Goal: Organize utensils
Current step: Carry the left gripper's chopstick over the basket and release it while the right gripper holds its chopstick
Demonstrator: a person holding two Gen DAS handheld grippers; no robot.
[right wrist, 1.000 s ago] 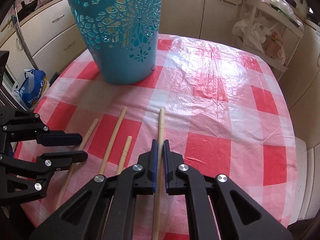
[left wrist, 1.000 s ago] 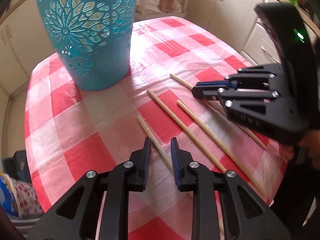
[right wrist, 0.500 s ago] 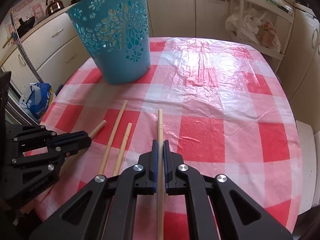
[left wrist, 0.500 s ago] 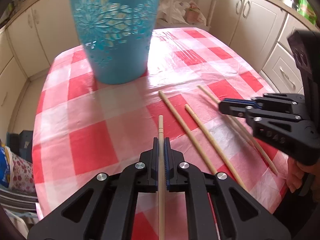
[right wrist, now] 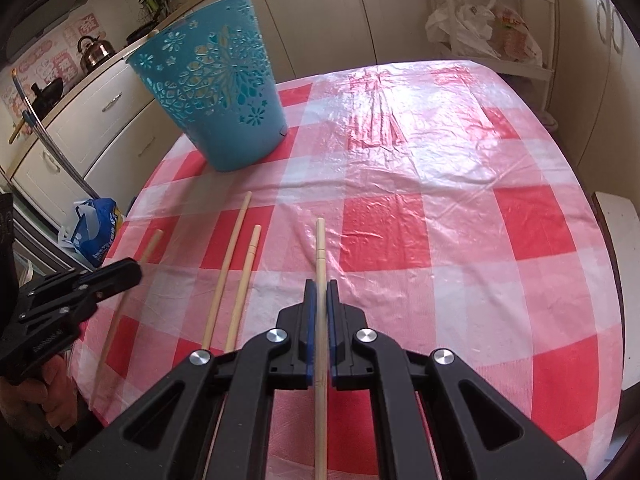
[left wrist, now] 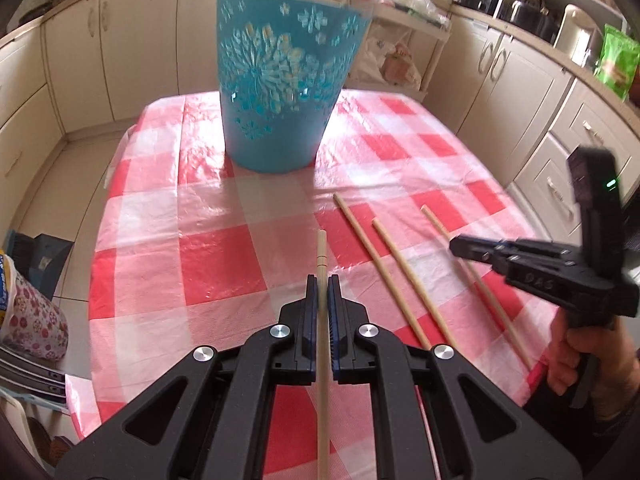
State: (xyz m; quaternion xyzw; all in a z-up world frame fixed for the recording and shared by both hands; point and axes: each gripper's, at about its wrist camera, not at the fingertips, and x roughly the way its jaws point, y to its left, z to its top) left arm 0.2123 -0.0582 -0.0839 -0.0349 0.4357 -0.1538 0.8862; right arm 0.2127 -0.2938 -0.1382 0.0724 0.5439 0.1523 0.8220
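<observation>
Turquoise plastic basket (left wrist: 284, 92) with cut-out flower patterns, standing upright at the far side of a table covered by a red-and-white checked plastic tablecloth (left wrist: 224, 264). Left wrist view: the left gripper (left wrist: 323, 284) is clenched on a pale wooden chopstick, the left-held chopstick (left wrist: 321, 248), which runs lengthwise between the blue pads (left wrist: 310, 320) and projects forward beyond the fingertips, pointing toward the basket. Right wrist view: the right gripper (right wrist: 320, 288) is likewise clamped on a second stick, the right-held chopstick (right wrist: 320, 240), which lies along the line of the fingers with its grooved end ahead of them. Two loose chopsticks, the nearer loose chopstick (left wrist: 367, 248) and the farther loose chopstick (left wrist: 409, 276), lie flat on the tablecloth side by side, close together and not touching, between the two grippers and well apart from the basket. Each gripper appears in the other's view, at the edge of the frame and slightly blurred, held by a hand (left wrist: 576, 356) at the near table edge. Cream kitchen cabinets (left wrist: 132, 40) surround the table.
</observation>
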